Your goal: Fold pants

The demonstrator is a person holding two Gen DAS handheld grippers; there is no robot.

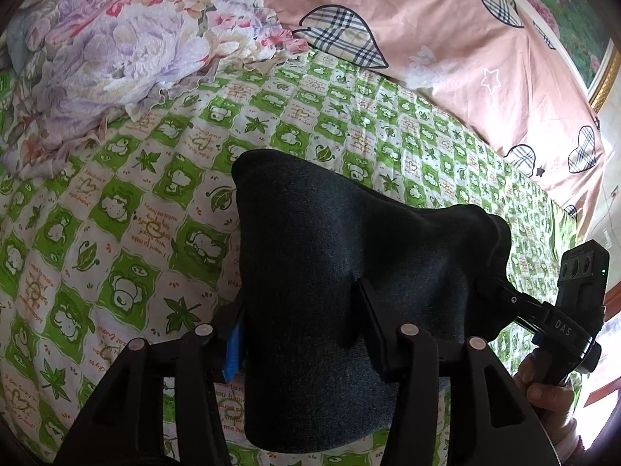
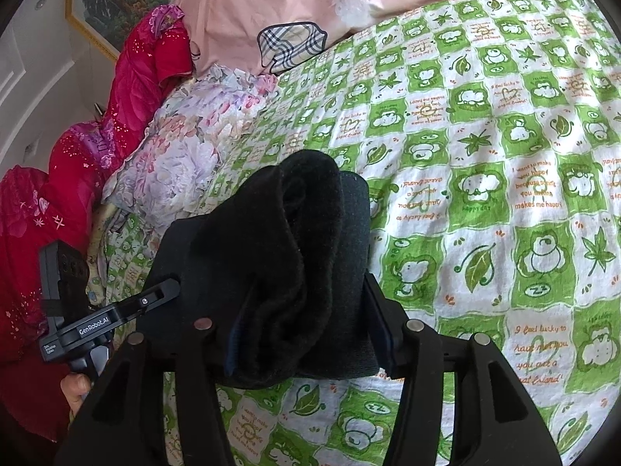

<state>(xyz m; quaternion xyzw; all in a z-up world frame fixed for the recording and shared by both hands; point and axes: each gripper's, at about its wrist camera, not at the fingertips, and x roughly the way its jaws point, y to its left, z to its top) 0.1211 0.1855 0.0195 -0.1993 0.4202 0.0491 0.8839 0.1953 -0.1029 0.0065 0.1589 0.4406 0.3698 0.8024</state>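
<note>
Above the bed (image 1: 116, 178), the left tool (image 1: 302, 334) and right tool (image 2: 299, 330) each clamp the soft, limp pants (image 1: 330, 256); edge grips suit them best.

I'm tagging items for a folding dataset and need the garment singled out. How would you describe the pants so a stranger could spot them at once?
Start at the bed with the green-and-white cartoon sheet. Above it, between the left tool and the right tool, which both clamp it, hangs a bunched dark garment: the pants. Unlike the floral pillow and pink quilt, they are plain and nearly black.
</note>
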